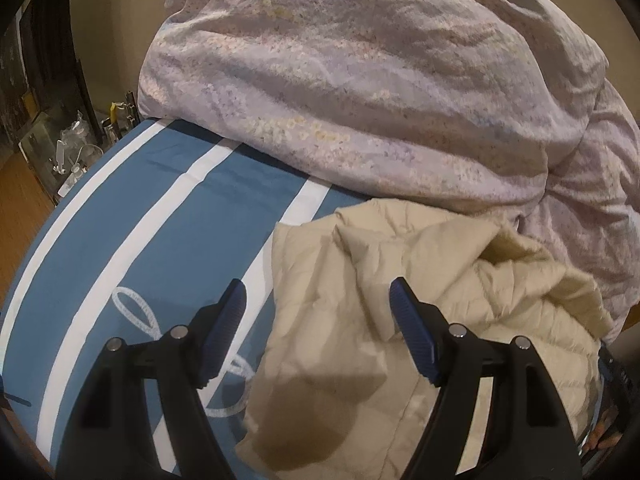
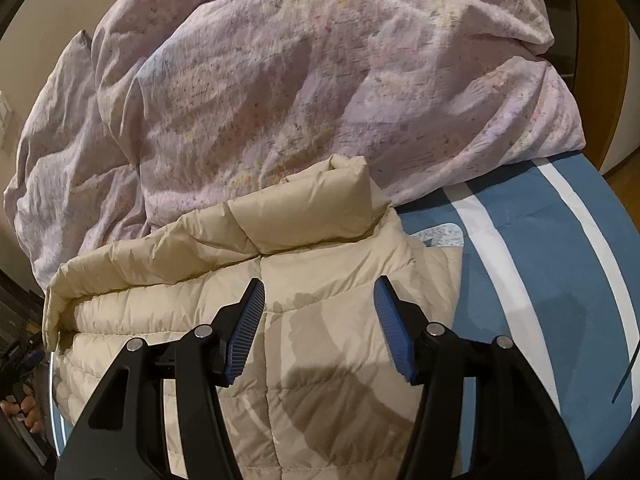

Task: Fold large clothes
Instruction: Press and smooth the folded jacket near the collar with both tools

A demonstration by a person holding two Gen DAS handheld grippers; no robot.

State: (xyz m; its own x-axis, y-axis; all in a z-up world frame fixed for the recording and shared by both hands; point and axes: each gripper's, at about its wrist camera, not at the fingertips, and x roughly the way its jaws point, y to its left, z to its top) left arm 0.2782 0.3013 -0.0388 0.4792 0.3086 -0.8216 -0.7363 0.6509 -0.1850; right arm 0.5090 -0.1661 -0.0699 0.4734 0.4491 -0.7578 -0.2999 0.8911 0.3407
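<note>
A cream quilted puffer jacket lies on a blue bed sheet with white stripes. My left gripper is open and empty, hovering just above the jacket's rumpled left edge. In the right wrist view the jacket lies flatter, its raised collar at the far end. My right gripper is open and empty above the jacket's body, below the collar.
A bulky lilac floral duvet is heaped across the far half of the bed, also in the right wrist view, touching the jacket. Striped sheet lies right of the jacket. Cluttered glassware stands beside the bed at left.
</note>
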